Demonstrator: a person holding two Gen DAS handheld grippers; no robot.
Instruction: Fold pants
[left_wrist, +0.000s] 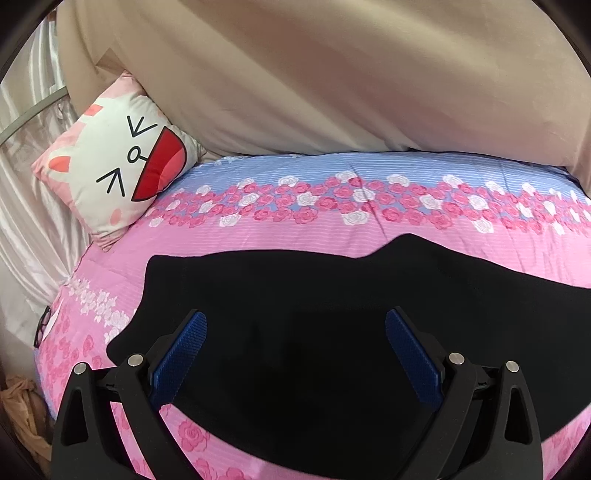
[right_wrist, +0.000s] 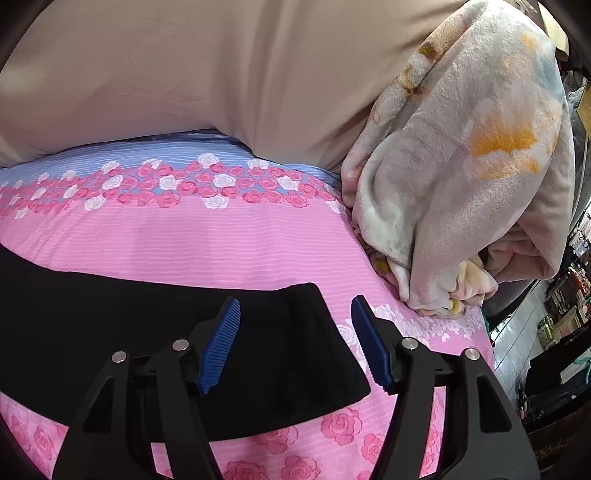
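A home bedroom: a bed (left_wrist: 280, 236) w/ a pink-and-blue rose-print sheet fills both views, a cartoon-face pillow (left_wrist: 122, 162) at its far left corner, a beige cloth (left_wrist: 332, 81) along its far edge. A fleece blanket (right_wrist: 461, 166) is bunched at the bed's far right corner, and satin curtains (left_wrist: 26, 155) hang past the left edge. Glasses (left_wrist: 42, 326) lie at the left edge; cluttered shelves (right_wrist: 565, 302) & tiled floor show past the right edge.

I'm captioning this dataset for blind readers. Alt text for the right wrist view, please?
The open right gripper hovers above one end of black pants lying flat on a pink rose-print bedsheet. A bundled fleece blanket sits at right.
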